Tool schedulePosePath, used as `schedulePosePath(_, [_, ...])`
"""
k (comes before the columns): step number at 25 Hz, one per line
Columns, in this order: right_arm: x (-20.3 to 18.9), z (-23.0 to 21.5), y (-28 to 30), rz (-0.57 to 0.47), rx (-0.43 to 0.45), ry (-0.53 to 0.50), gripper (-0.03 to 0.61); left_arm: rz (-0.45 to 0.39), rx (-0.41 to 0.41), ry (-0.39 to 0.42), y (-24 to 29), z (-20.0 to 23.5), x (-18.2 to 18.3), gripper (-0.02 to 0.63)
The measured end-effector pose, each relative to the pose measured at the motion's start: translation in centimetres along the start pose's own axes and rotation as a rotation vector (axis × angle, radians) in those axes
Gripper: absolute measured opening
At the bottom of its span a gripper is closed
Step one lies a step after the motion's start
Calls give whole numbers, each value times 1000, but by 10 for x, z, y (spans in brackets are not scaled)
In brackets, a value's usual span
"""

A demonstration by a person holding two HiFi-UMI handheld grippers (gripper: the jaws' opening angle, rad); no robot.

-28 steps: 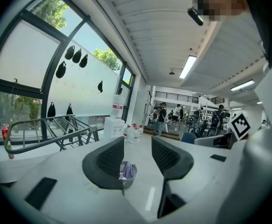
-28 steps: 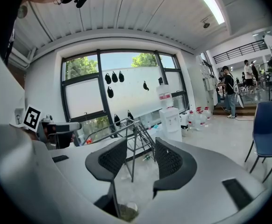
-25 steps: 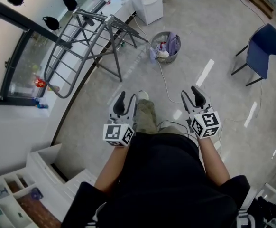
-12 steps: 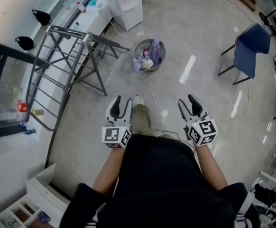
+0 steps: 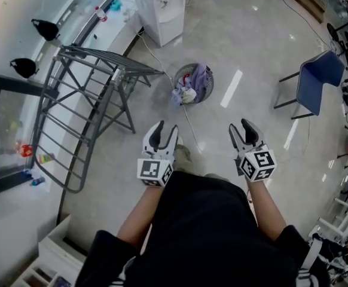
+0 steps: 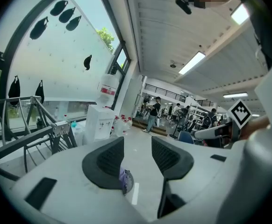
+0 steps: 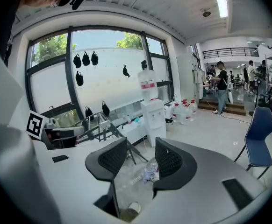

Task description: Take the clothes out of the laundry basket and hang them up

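- Person in a black top [image 5: 204,226], seen from above, with both forearms held forward and one gripper in each hand.
- Left gripper [image 5: 165,130], white-bodied with dark pads and a marker cube: jaws apart, nothing gripped. Its own view shows only open floor and the distant basket through the gap.
- Right gripper [image 5: 241,129], of the same build: jaws apart, nothing gripped, level with the left gripper and well apart from it.
- Glossy grey floor [image 5: 246,46], bare between the grippers and the basket.
- Round grey wire-mesh laundry basket [image 5: 211,82], standing on the floor ahead of both grippers and apart from them.
- Lilac and white clothes [image 5: 192,88], heaped inside the basket, some draped over its rim.
- Grey metal folding drying rack [image 5: 102,55], just left of the basket beside the window.
- Blue chair with dark legs [image 5: 319,76], well to the right.
- White water dispenser [image 5: 159,5], beyond the basket against the window wall.
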State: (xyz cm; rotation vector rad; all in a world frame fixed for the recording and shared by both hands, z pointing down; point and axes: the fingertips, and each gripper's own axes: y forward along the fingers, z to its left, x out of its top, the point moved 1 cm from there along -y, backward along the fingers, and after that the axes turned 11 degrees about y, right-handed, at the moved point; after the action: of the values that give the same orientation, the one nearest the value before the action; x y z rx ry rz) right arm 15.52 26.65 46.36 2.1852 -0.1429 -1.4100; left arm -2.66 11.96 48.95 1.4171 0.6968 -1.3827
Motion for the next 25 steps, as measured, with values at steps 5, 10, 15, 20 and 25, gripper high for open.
schedulePosePath(5, [13, 4, 46, 23, -17, 9, 158, 20, -41, -20, 30, 31, 2, 167])
schedulePosePath(10, [16, 3, 82, 57, -24, 9, 158, 5, -72, -17, 55, 45, 14, 169])
schedulePosePath(15, [18, 2, 115, 90, -22, -14, 159, -9, -74, -20, 62, 55, 23, 169])
schedulePosePath(20, [12, -20, 153, 142, -22, -52, 158, 5, -43, -37, 67, 60, 20, 169])
schedulePosePath(25, [-14, -66, 226, 227, -2, -28, 158, 27, 34, -50, 89, 76, 9, 169])
